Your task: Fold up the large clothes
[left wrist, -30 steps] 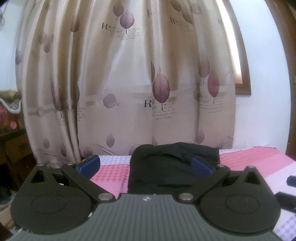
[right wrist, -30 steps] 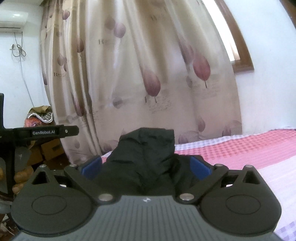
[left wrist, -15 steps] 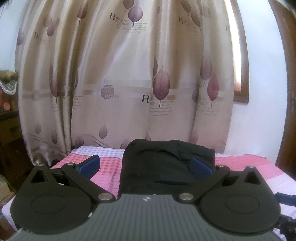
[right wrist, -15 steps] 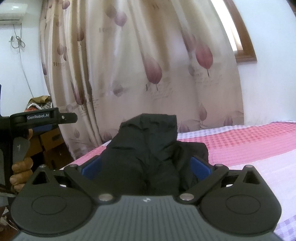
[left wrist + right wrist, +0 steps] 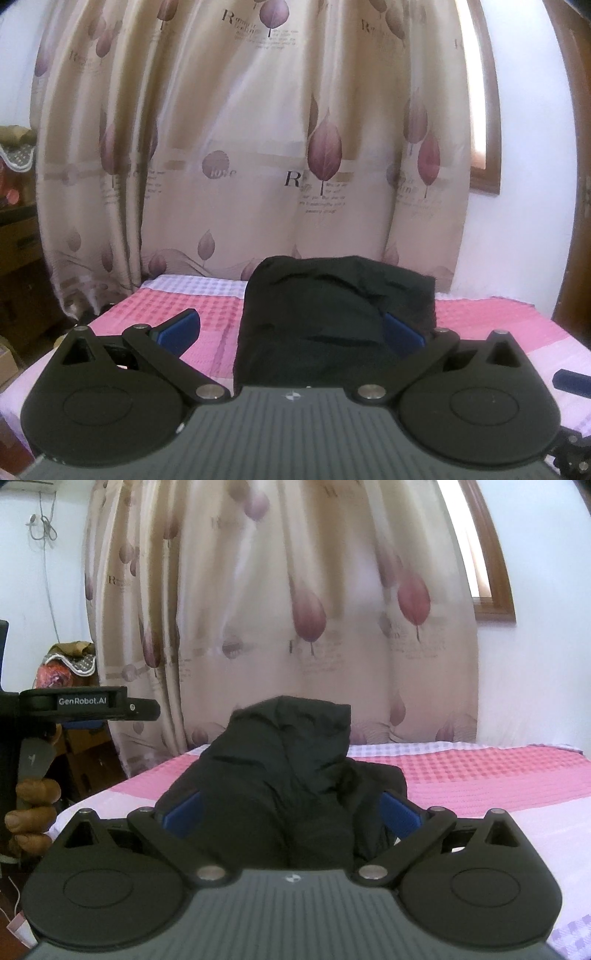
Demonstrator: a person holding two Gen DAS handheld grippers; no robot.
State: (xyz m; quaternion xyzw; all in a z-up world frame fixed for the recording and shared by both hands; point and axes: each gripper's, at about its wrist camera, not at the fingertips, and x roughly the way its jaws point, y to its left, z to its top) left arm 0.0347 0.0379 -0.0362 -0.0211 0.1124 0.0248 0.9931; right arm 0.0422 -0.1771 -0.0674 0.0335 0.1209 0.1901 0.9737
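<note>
A folded black garment [image 5: 332, 317] lies in a bundle on the pink checked bed [image 5: 184, 306]. My left gripper [image 5: 291, 330] is open, its blue pads wide apart; the garment sits between them, nearer the right pad [image 5: 400, 334]. In the right wrist view the same black garment [image 5: 280, 782] is heaped between the open pads of my right gripper [image 5: 291, 808]. The left gripper's body [image 5: 88, 703] shows at the left edge of that view, held in a hand.
A beige curtain with purple leaves [image 5: 258, 147] hangs behind the bed. A wooden window frame [image 5: 491, 572] is at the right. Boxes and clutter [image 5: 70, 664] stand left of the bed. The bed's left edge [image 5: 22, 376] drops off near my left gripper.
Both views have shifted so that more of the bed shows beyond the garment. Both grippers stay open around the black bundle.
</note>
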